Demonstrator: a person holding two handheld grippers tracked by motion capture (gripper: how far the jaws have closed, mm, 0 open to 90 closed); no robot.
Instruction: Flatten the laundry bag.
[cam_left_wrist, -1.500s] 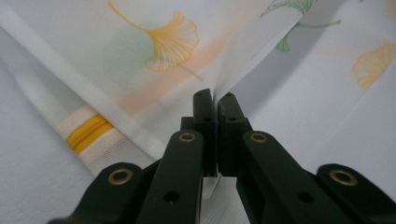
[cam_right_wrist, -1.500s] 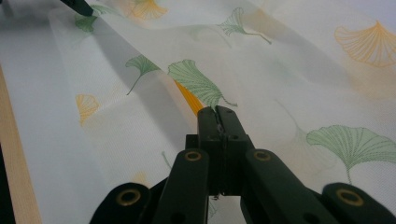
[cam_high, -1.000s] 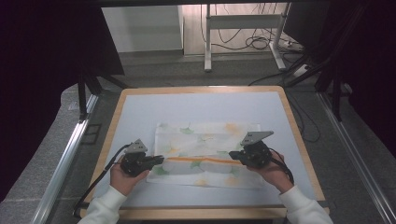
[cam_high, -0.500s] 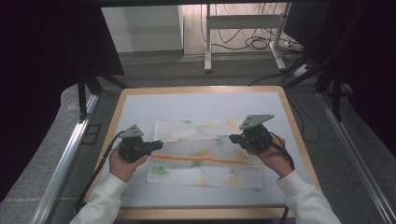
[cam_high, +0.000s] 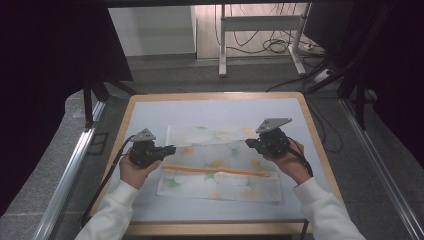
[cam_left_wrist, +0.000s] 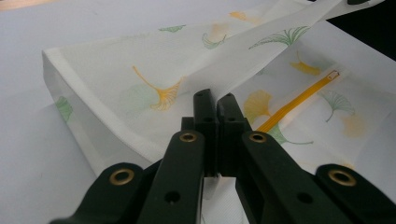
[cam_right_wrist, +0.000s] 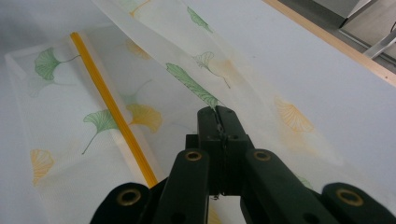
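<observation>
A thin white fabric bag printed with green and orange ginkgo leaves (cam_high: 220, 167), with an orange zip strip (cam_high: 215, 171) running across it, lies in the middle of the pale, wood-edged bench (cam_high: 210, 107), nearer its near edge. The left gripper (cam_high: 169, 149) has its jaws clamped on the bag's left far corner, the right gripper (cam_high: 248, 143) on the right far corner. The pinched far edge is lifted off the bench between them.

Cloth (cam_high: 220, 165) lies mid-table (cam_high: 150, 210), far part folded over. Left hand-held gripper (cam_high: 172, 148) at its left edge, right hand-held gripper (cam_high: 248, 143) at its right edge.
</observation>
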